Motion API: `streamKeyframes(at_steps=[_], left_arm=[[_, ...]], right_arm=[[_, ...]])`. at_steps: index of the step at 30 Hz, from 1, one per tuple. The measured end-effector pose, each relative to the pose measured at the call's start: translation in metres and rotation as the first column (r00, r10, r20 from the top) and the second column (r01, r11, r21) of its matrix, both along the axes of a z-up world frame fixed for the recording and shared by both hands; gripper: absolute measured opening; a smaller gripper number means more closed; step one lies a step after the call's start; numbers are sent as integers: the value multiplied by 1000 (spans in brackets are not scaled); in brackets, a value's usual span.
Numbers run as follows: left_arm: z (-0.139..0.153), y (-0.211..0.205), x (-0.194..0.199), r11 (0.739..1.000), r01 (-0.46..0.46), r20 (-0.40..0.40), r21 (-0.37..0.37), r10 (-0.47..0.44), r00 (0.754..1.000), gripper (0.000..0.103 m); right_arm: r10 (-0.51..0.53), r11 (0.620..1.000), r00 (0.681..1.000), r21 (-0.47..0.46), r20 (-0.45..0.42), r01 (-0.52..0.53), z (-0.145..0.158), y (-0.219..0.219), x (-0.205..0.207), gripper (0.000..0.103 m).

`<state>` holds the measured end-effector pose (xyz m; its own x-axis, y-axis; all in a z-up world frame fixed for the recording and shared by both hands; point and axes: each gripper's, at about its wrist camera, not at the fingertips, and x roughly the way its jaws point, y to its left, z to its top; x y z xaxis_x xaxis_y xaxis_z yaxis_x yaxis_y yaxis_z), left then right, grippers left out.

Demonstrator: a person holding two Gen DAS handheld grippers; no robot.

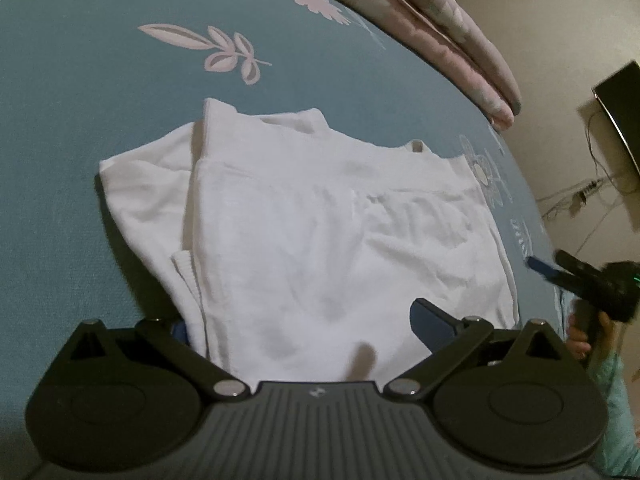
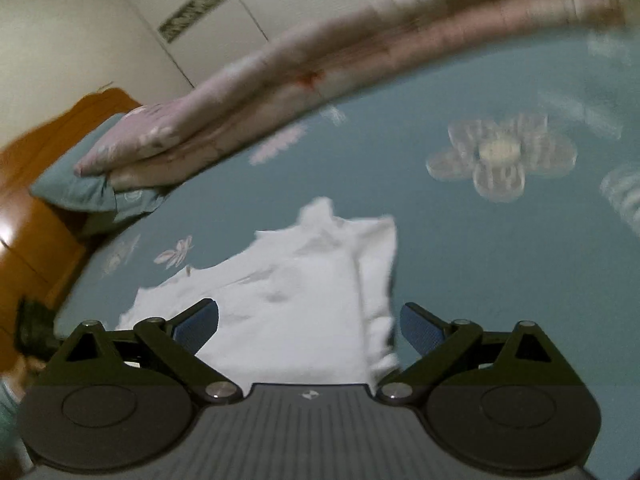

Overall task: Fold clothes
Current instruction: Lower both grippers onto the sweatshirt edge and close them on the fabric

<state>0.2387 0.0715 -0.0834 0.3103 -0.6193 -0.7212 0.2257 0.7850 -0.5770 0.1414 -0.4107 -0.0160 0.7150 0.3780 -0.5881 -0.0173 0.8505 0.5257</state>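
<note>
Teal cotton bed sheet printed with pale flowers spread wide, a folded pink floral quilt along its edge toward 1 o'clock, and the white knit garment lying flat at centre in the left wrist view, already doubled over with one panel stacked on another and a single layer sticking out at 9 o'clock. Judged partly folded: layers overlapped but edges uneven and wrinkled, so likely more folding or squaring left. Left gripper low at 6 o'clock over the near hem, jaws wide and holding nothing; right gripper likewise jaws wide, empty, above the cloth's right edge.
</note>
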Motion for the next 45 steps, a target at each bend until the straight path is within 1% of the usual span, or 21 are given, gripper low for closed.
streamKeyframes(at_steps=[2, 5, 7, 9, 18, 22, 25, 28, 30, 31, 33, 34, 35, 36, 37, 39, 40, 41, 42, 44, 45], left_arm=[[0, 0, 0, 1000, -20, -6, -2, 20, 1000, 100], [1, -4, 0, 999, -34, -9, 22, 34, 999, 100], [2, -6, 0, 998, -45, -13, 36, 46, 999, 100], [2, -8, 1, 997, -58, -18, 47, 59, 998, 100], [2, -11, -1, 992, -110, -22, 57, 111, 994, 100], [2, -13, -2, 991, -116, -12, 66, 117, 993, 100], [2, -11, -4, 990, -128, -5, 52, 128, 992, 100], [0, -8, -5, 989, -143, -6, 34, 143, 990, 100], [0, -9, -4, 989, -144, -9, 35, 144, 990, 100], [0, -10, -4, 990, -138, -7, 42, 139, 990, 100], [1, -12, -4, 990, -127, -3, 55, 127, 992, 100], [1, -13, -4, 991, -120, 4, 62, 120, 993, 100], [1, -14, -5, 991, -113, 11, 70, 113, 994, 100], [2, -16, -6, 991, -105, 20, 79, 104, 994, 100], [2, -17, -7, 991, -97, 29, 89, 95, 995, 100], [3, -21, -8, 990, -81, 44, 112, 76, 996, 99], [3, -22, -8, 989, -75, 48, 125, 69, 996, 97], [4, -24, -8, 987, -71, 50, 142, 65, 997, 96], [5, -24, -8, 986, -72, 47, 151, 65, 997, 95], [7, -19, -6, 986, -80, 28, 145, 77, 997, 90], [7, -16, -5, 986, -85, 19, 141, 84, 996, 84]], right_arm=[[22, 997, 999, 78, -43, -19, -19, -19, 20, 100], [89, 983, 992, 171, -84, -74, -44, -30, 43, 100], [131, 971, 988, 210, -80, -112, -55, -34, 54, 101], [148, 959, 987, 252, -56, -129, -55, -34, 59, 103], [213, 943, 977, 265, -8, -203, -59, -25, 89, 103], [269, 920, 963, 297, -2, -256, -62, -29, 69, 103], [317, 903, 948, 303, 10, -305, -61, -29, 53, 103], [337, 891, 941, 319, 14, -324, -62, -24, 66, 103], [330, 883, 944, 351, 5, -310, -63, -21, 84, 103], [331, 885, 944, 348, -4, -309, -63, -17, 93, 103], [357, 895, 934, 294, -24, -335, -59, -9, 98, 103], [372, 900, 928, 259, -33, -352, -57, -5, 97, 101], [372, 907, 927, 225, -40, -355, -56, -4, 95, 94], [371, 915, 928, 192, -46, -356, -55, -4, 93, 85], [355, 922, 933, 190, -60, -338, -55, -8, 92, 80], [316, 937, 944, 191, -94, -294, -57, -16, 92, 56], [294, 944, 949, 189, -114, -270, -58, -19, 92, 48], [272, 951, 953, 187, -134, -245, -59, -22, 92, 30], [260, 954, 955, 188, -141, -232, -60, -23, 91, 22], [239, 959, 959, 191, -152, -209, -62, -24, 90, 22], [228, 961, 961, 192, -158, -197, -63, -25, 90, 22]])
